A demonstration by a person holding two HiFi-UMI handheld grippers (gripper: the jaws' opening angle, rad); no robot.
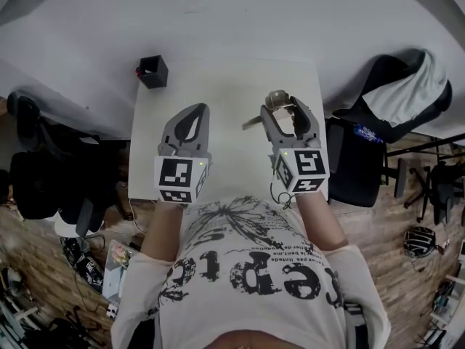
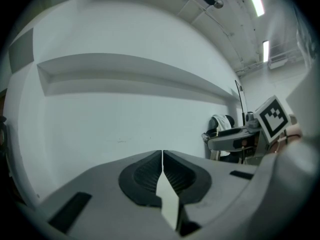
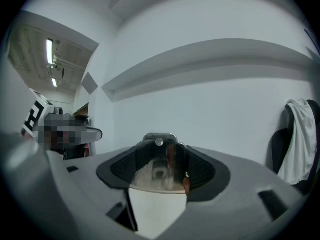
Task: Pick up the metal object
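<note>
Jaws of the right claw (image 1: 285,112) stand wide and clamp the metal object (image 1: 278,98), a shiny piece at the claw's 12 o'clock tip, over the white counter (image 1: 225,86). At its 9 o'clock, the left claw (image 1: 190,118) has its jaws pressed together with nothing between them. A black box (image 1: 153,71) sits at the counter's 11 o'clock corner. A black chair (image 1: 381,75) draped in white cloth stands at 2 o'clock.
</note>
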